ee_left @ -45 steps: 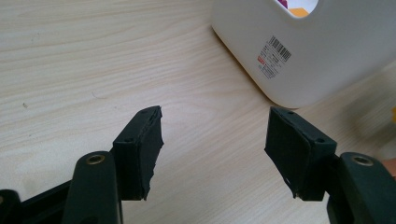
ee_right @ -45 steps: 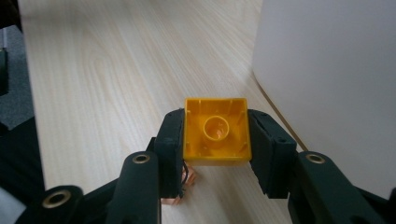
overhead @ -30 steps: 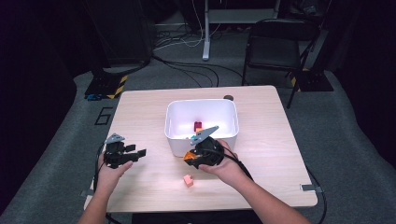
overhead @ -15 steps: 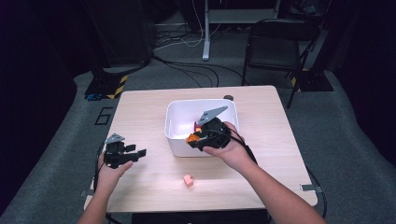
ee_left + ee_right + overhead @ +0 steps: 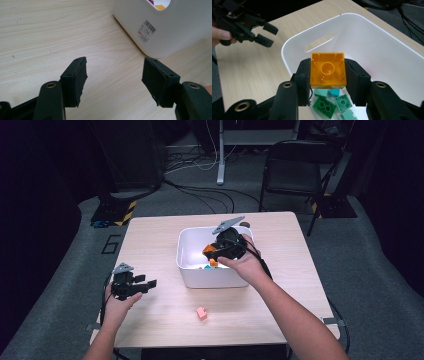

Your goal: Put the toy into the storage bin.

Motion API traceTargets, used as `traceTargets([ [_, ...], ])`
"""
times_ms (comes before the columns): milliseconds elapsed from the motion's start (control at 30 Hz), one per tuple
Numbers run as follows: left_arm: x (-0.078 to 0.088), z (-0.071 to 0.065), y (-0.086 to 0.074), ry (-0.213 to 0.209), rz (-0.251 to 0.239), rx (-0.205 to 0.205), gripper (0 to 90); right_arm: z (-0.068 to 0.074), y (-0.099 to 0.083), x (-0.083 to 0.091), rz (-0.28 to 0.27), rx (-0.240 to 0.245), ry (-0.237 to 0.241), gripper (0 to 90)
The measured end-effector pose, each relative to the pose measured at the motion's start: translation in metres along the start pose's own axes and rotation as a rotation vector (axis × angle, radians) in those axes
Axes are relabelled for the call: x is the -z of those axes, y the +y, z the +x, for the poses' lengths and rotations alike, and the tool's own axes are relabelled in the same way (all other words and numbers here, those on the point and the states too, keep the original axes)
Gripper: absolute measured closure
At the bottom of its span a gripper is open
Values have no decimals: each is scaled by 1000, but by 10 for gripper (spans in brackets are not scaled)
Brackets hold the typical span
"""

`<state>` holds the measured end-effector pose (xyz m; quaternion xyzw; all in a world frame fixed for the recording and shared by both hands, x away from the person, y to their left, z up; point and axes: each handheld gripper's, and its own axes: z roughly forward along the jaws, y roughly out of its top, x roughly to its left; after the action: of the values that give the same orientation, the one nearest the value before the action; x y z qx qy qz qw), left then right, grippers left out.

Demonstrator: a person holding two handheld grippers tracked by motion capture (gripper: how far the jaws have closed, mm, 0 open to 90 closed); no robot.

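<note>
My right gripper [image 5: 327, 71] is shut on an orange brick [image 5: 327, 70], hollow underside toward the camera, above the white bin [image 5: 372, 37]. In the high view the right gripper [image 5: 216, 254] hangs over the bin [image 5: 186, 251] with the orange brick [image 5: 209, 251] at its tip. Several green and teal bricks [image 5: 327, 105] lie on the bin floor below. A pink brick [image 5: 201, 313] lies on the table in front of the bin. My left gripper [image 5: 146, 284] rests open at the table's left; its jaws [image 5: 115, 80] hold nothing, with the bin's corner [image 5: 162, 27] beyond them.
The wooden table [image 5: 160, 230] stands on grey carpet. A black folding chair [image 5: 295, 170] and cables lie beyond its far edge. Bare tabletop spreads between the left gripper and the bin and to the bin's right.
My right gripper has lifted the orange brick from the table's front, moving away and up until it hangs over the bin. The left gripper has stayed put.
</note>
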<state>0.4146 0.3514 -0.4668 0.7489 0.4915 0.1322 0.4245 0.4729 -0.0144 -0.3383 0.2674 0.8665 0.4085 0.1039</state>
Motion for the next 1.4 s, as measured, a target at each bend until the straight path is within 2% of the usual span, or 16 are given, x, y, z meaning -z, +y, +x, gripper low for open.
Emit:
traceTargets([
  [267,0,0,0,-2,0,0,358,-20,5,-22,-5,-29,-35,584],
  [700,1,1,0,-4,2,-1,358,-49,11,-59,20,-84,-82,584],
  [800,0,0,0,-3,-7,14,358,-54,10,-67,35,-89,-84,584],
  [933,0,1,0,-2,-5,12,358,-59,7,-77,68,-93,-98,583],
  [1100,0,2,0,-5,1,4,358,-60,6,-77,71,-103,-107,561],
  [1200,0,2,0,-5,1,3,358,-60,7,-74,59,-84,-120,540],
  [1400,1,1,0,-2,-3,12,358,-50,11,-58,44,-55,-109,543],
])
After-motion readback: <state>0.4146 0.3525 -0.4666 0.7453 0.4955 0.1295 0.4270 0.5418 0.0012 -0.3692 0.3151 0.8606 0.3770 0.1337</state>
